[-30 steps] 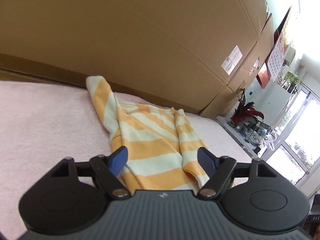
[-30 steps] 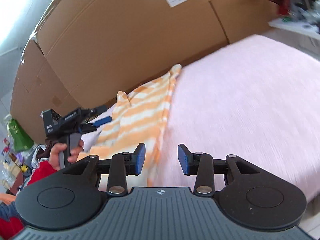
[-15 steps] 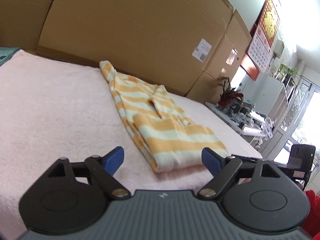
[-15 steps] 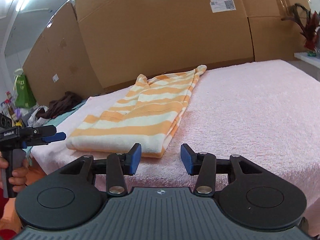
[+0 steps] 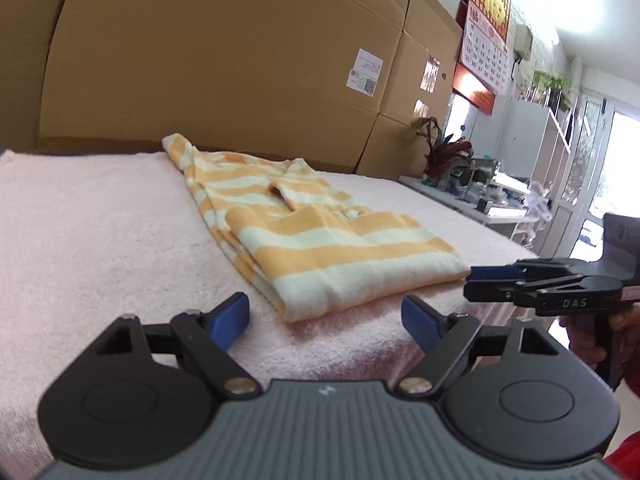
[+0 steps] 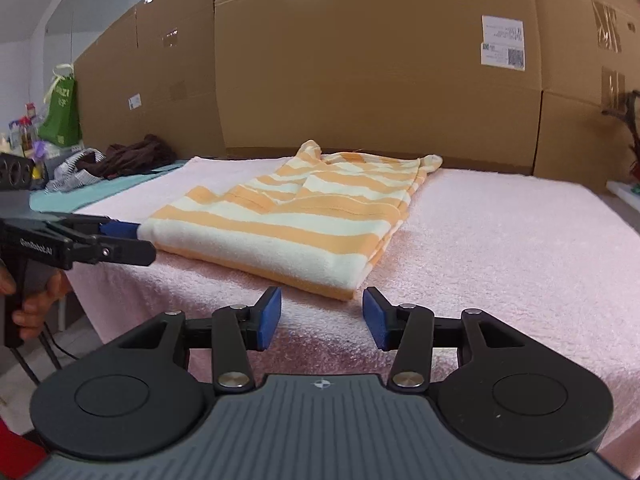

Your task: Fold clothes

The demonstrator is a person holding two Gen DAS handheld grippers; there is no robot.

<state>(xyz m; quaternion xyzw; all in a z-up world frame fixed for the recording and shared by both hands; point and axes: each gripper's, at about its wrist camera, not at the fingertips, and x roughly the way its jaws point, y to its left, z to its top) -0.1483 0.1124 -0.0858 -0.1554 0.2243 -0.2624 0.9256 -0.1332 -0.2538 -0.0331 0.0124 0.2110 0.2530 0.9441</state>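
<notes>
Where a second ago both tongs were right down over the striped garment (image 5: 320,240), they now sit pulled back off the near edge of the bench (image 5: 80,240), and the cloth lies let go. The left tongs (image 5: 326,314) stand wide open with nothing between the blue pads; the right tongs (image 6: 322,316) are also parted and empty, just short of the garment's near corner. The orange-and-cream garment rests on the pink towelling in a long narrow stack, its sides turned inward and a sleeve lying across the top, the near hem doubled and fairly square, the far end reaching toward the cardboard boxes (image 6: 360,80). The retreat suggests one fold has been laid and released. The piece is still long front to back, so I judge it either finished as a lengthwise fold or awaiting a further fold end to end. Other clothes (image 6: 120,158) lie heaped at the left.
</notes>
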